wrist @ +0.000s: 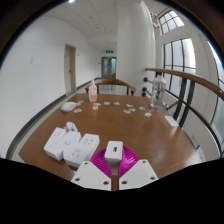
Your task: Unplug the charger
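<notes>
Charger upright between open tongs, power strip beside, wooden table

Your one camera rides on the gripper, looking forward and slightly down along its fingers, close above the table, toward the far windows.

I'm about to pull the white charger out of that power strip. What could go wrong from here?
1. The tongs appear open, with the small white charger just ahead; closing now may miss or clip it.
2. The white power strip lies loose on the brown wooden table, so it could lift with the pull.
3. The white adapter block alongside could be knocked.
</notes>
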### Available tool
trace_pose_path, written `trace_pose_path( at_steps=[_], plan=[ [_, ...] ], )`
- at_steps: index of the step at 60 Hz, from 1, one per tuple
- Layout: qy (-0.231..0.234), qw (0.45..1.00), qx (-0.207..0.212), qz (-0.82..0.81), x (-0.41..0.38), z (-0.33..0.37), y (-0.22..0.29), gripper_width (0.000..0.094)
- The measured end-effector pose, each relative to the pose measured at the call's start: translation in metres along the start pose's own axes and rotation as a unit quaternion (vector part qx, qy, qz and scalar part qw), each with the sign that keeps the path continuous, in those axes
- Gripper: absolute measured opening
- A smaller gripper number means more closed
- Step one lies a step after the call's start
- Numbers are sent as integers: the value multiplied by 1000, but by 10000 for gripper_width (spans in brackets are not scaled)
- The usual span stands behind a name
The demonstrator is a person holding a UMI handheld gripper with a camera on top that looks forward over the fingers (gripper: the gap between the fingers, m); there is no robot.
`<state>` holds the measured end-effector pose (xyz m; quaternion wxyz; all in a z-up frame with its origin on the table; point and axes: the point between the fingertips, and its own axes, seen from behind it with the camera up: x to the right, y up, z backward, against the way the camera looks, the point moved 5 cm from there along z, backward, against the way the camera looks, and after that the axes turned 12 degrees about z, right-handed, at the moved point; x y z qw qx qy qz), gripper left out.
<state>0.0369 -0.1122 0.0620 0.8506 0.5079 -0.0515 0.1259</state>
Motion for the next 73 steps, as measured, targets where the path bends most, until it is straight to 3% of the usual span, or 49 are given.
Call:
trace_pose_path(
  at_steps=[9, 16, 23, 38, 73],
  plan=[
    [2, 999, -43, 13, 3, -16, -25, 111],
    [9, 999, -43, 2, 2, -26, -20, 222],
    [10, 999, -42, 1, 3, -33, -20, 825],
    [23, 999, -22, -16, -2, -16, -22, 793],
    [-27, 997, 70, 4, 7, 109, -16, 799]
  ],
)
